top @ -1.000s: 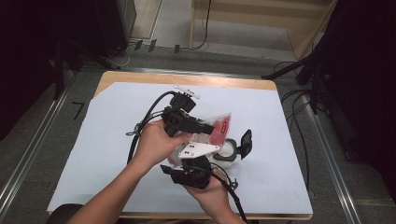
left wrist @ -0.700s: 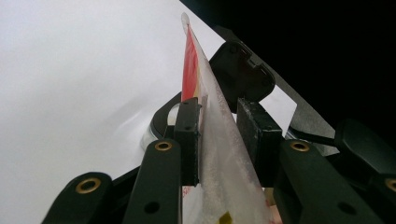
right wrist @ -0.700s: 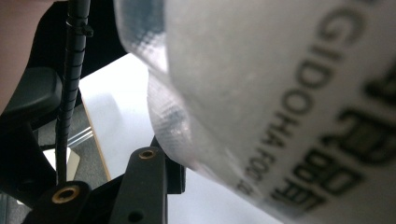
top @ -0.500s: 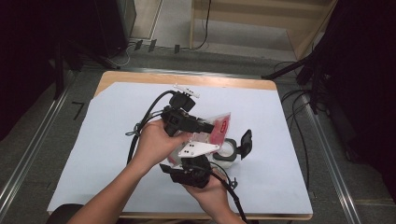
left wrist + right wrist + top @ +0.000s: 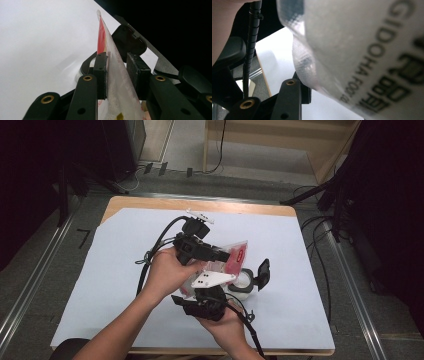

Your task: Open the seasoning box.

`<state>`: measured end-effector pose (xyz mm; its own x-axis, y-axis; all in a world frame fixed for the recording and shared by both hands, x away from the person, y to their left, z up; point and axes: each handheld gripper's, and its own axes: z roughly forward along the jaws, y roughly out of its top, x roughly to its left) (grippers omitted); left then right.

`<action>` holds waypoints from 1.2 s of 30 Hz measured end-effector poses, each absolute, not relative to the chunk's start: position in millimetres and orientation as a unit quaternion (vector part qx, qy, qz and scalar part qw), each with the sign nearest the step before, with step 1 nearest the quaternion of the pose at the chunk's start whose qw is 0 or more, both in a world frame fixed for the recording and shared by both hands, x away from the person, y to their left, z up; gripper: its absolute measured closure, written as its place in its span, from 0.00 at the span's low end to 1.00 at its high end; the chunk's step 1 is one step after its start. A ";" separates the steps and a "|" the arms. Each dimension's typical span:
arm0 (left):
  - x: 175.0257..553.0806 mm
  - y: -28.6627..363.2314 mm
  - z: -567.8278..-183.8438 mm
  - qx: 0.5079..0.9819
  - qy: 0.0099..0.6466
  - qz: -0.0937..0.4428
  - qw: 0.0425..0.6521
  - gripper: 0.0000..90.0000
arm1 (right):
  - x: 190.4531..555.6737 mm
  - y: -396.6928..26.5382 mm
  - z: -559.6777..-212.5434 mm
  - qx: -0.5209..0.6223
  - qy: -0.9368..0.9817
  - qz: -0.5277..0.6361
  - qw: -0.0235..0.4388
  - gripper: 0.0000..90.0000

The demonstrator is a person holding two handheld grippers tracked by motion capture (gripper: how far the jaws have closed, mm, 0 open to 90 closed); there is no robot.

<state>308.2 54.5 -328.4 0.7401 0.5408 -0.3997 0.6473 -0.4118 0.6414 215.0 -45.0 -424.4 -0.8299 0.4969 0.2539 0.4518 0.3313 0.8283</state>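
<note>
The left gripper (image 5: 117,72) nips the plastic pouch (image 5: 110,57), with free table sheet (image 5: 125,245) beside it; the right gripper's (image 5: 207,302) grip is hidden. Nothing has moved.

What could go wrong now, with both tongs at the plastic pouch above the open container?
1. The left tongs pinch only a thin edge of the pouch, so it may slip out or tear.
2. The pouch hangs close over the container with its lid flipped open; a pull could knock it over or spill the contents beside it.
</note>
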 end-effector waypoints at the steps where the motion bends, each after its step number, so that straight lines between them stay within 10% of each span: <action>1: 308.5 54.6 -328.2 0.838 0.355 -0.066 0.410 0.79 | 215.0 -45.0 -424.3 0.291 0.815 0.500 0.022 0.71; 36: 310.1 56.7 -326.6 0.840 0.355 -0.061 0.407 0.79 | 217.9 -43.0 -424.9 0.288 0.815 0.502 0.025 0.71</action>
